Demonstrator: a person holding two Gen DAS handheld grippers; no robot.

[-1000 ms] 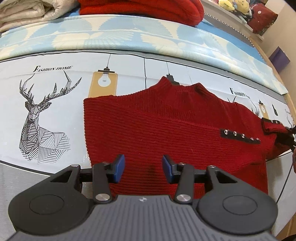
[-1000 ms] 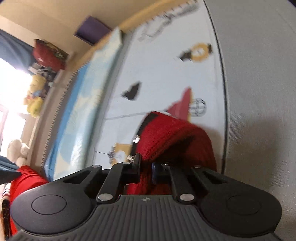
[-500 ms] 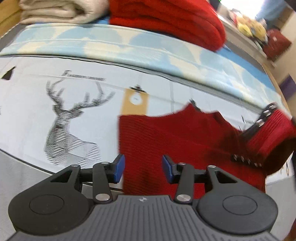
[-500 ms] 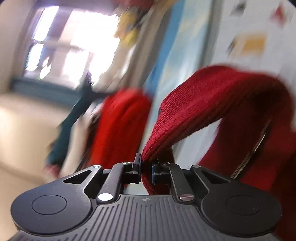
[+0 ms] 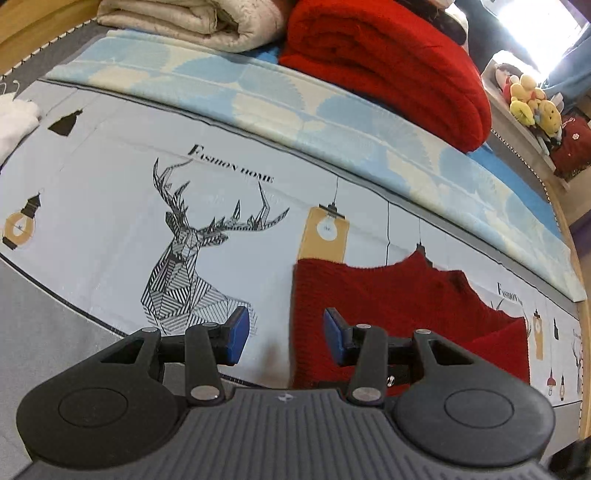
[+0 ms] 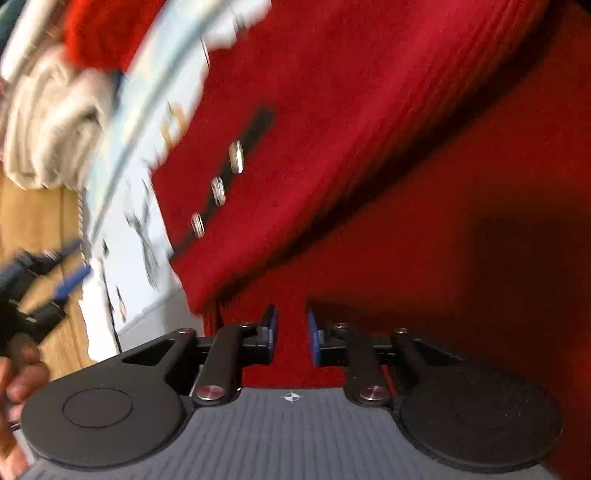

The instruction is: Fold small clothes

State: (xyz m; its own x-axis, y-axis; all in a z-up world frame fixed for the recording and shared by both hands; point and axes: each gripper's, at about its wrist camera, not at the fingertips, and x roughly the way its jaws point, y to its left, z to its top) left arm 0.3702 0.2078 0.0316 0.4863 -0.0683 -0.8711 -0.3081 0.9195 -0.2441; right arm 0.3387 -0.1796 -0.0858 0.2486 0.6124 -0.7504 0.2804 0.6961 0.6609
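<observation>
A small red knit sweater [image 5: 402, 299] lies on the printed bed sheet [image 5: 110, 206], its right side folded over onto the body. My left gripper [image 5: 282, 338] is open and empty, hovering at the sweater's left edge. In the right wrist view the sweater [image 6: 369, 147] fills the frame, with a black strip of silver buttons [image 6: 218, 190] on the folded part. My right gripper [image 6: 291, 338] hangs just above the knit with its jaws a little apart and nothing clamped between them.
A folded red blanket [image 5: 388, 62] and a cream quilt [image 5: 192, 22] lie at the back of the bed. Stuffed toys [image 5: 532, 103] sit on a ledge at the right. A white cloth [image 5: 14, 122] lies at the far left.
My right gripper carried the sweater's side up and over onto the body, then let its jaws part and released it. My left gripper drifted left, off the sweater's middle to its left edge.
</observation>
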